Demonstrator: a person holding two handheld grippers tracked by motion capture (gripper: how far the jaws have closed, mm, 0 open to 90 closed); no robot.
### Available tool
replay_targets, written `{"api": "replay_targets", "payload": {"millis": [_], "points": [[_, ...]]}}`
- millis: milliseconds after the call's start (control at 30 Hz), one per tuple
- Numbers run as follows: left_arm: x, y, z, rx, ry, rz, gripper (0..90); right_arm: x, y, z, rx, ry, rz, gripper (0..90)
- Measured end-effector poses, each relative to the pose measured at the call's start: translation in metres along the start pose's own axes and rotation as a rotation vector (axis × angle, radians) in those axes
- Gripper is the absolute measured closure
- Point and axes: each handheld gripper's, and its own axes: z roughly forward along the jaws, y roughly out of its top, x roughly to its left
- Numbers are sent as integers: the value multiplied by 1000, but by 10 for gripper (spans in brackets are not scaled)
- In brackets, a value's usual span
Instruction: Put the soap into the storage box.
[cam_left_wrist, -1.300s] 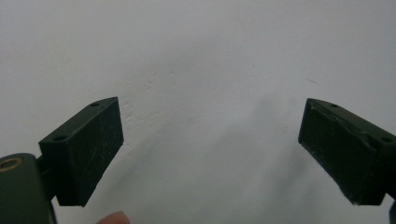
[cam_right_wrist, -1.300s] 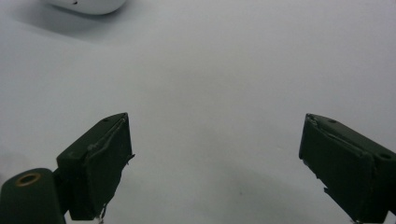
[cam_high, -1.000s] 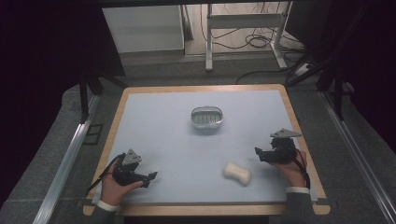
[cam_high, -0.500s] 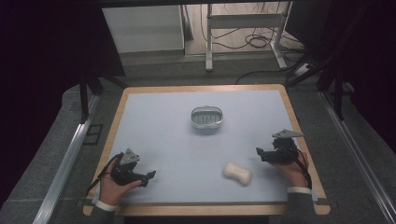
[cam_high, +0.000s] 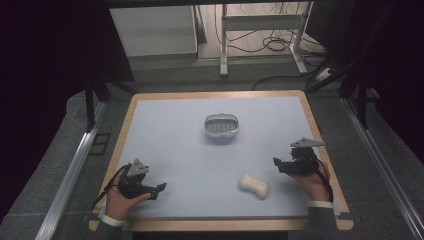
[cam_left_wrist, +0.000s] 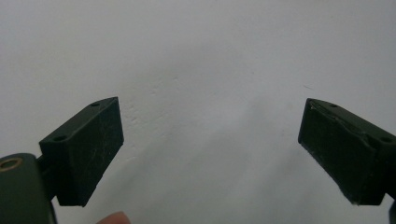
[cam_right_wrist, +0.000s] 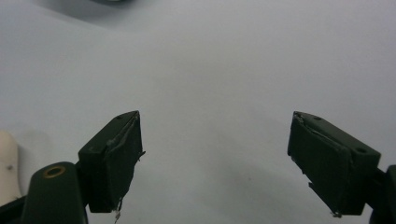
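Soap (cam_high: 254, 185), a pale, waisted bar, lies flat on the light blue mat (cam_high: 175, 135) near the front edge of the table, right of centre. A small grey dish (cam_high: 221, 126) with a ribbed floor sits farther back near the middle, well apart from the bar. The right gripper (cam_high: 278, 165) hovers near the bar, to its right and slightly behind it, pointing left; its jaws are spread wide with nothing between them, and in the right gripper view a sliver of the bar (cam_right_wrist: 8, 163) shows at the left edge, outside the left jaw. The left gripper (cam_high: 159, 188) rests low at the front left, well apart from the bar, and its jaws also stand wide with only bare mat between them. Judging from this layout, the likely job is lifting the bar into the dish, and several things could spoil it. The bar is not lined up between the right jaws, so closing now would catch air or clip one end and push the bar sideways toward the front edge. Its smooth, rounded surface may slip out of flat pads if pinched at a bulging end and not the narrow waist. A bar held off-centre could swing and drop short of the dish, or land on its rim and tip it. Coming down too steeply could jam a jaw into the mat.
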Motion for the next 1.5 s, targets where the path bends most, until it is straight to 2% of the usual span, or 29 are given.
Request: {"api": "replay_targets", "payload": {"millis": [300, 467, 567, 667, 800, 1000, 1300, 1500], "points": [[0, 0, 0, -3, -5, -8, 71, 11, 3, -2, 17, 8, -32, 182], [-1, 0, 0, -2, -9, -6, 71, 17, 11, -13, 3, 13, -37, 187], [-1, 0, -1, -5, -11, -8, 71, 20, 13, -16, 13, 16, -58, 188], [-1, 0, -1, -5, -11, -8, 71, 25, 20, -24, 30, 16, -95, 189], [-2, 0, 1, -3, -16, -8, 71, 26, 24, -28, 39, 32, -100, 197], [-2, 0, 1, -4, -14, -9, 71, 33, 31, -29, 95, 60, -133, 198], [-2, 0, 2, 5, -17, -1, 70, 42, 39, -35, 126, 84, -172, 198], [-2, 0, 1, 4, -17, -5, 70, 53, 46, -32, 161, 111, -209, 200]]}}
